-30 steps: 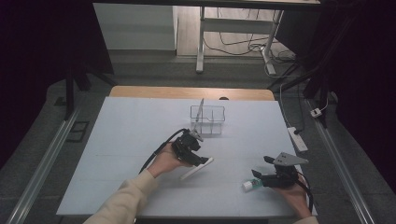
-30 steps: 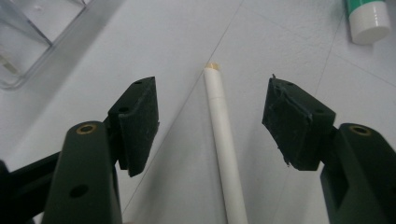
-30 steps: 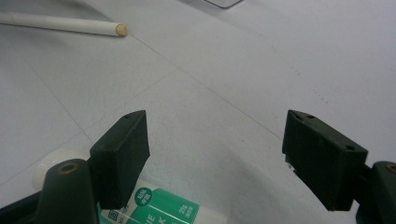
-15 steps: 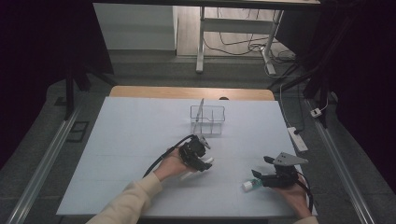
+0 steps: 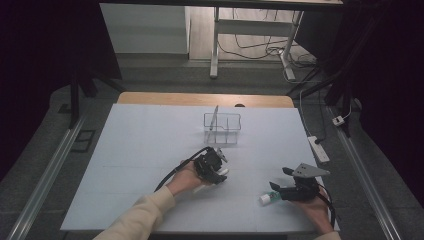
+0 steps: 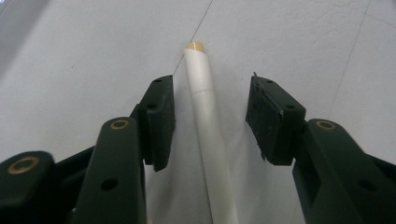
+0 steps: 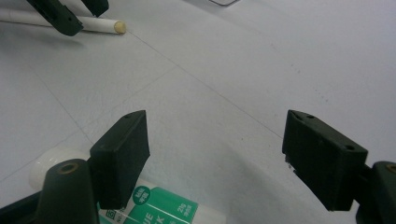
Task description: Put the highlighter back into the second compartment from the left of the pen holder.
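High view: we see a pale tabletop [image 5: 150, 150] w/ a wire basket [image 5: 222, 128] standing towards its far edge, roughly mid-width; a thin grey stick [image 5: 214, 117] leans upright in the basket's left compartment. The left gripper [image 5: 218, 175] sits near the tabletop's middle, a bit towards the near edge, held by the left hand [image 5: 186, 179] w/ a cream sleeve [image 5: 137, 219] coming in from the near edge. A white pen-like tube [image 5: 210, 182] lies under it, flat on the surface. The right gripper [image 5: 282, 192] is near the near-right corner, in the right hand [image 5: 312, 207], w/ a grey three-cornered plate on top. A glue stick [image 5: 267, 198] w/ white cap lies just by its jaws. Off the right edge, a power strip [image 5: 318, 148] lies on the floor.

Left gripper view: we look along the left gripper [image 6: 210, 112], jaws apart, roughly half open, one each side of the white tube [image 6: 210, 140]. Tube runs away from us between them, tan tip at the far end, flat on the tabletop [image 6: 327, 56]. Neither pad touches it; gaps both sides.

Right gripper view: the right gripper [image 7: 217, 149] has its jaws wide apart, nothing between them but bare tabletop [image 7: 261, 60]. The glue stick [image 7: 154, 210], green-and-white label, white cap, lies at the bottom left, partly behind the left-hand jaw; can't tell if it touches. Top left: the other gripper's jaws around the white tube [image 7: 100, 24].
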